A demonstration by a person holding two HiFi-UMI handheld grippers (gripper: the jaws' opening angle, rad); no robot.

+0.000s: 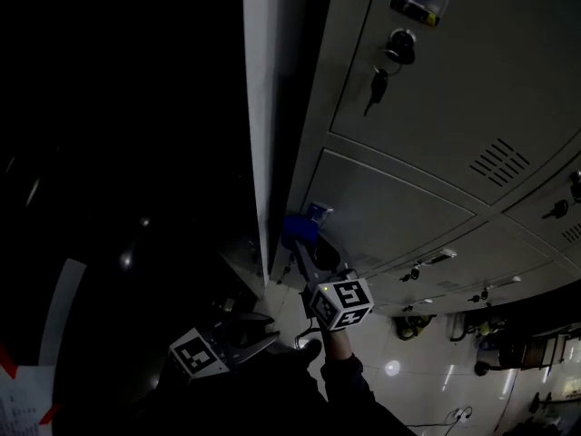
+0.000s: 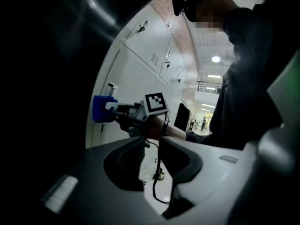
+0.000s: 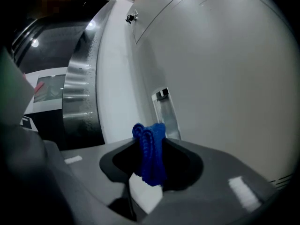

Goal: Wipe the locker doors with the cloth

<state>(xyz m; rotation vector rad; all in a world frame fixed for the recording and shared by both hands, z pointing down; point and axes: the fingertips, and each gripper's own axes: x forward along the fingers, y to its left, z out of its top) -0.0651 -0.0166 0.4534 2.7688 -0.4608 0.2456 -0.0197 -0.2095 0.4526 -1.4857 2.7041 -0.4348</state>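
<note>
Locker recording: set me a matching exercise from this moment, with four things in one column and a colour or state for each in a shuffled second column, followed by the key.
Things:
1. cloth
2. left gripper
3. right gripper
4. key

States:
A. hanging from a lock
B. shut on something
C. blue
D. open, with nothing between the jaws

Pairs: 1-C, 2-D, 3-B, 4-A
</note>
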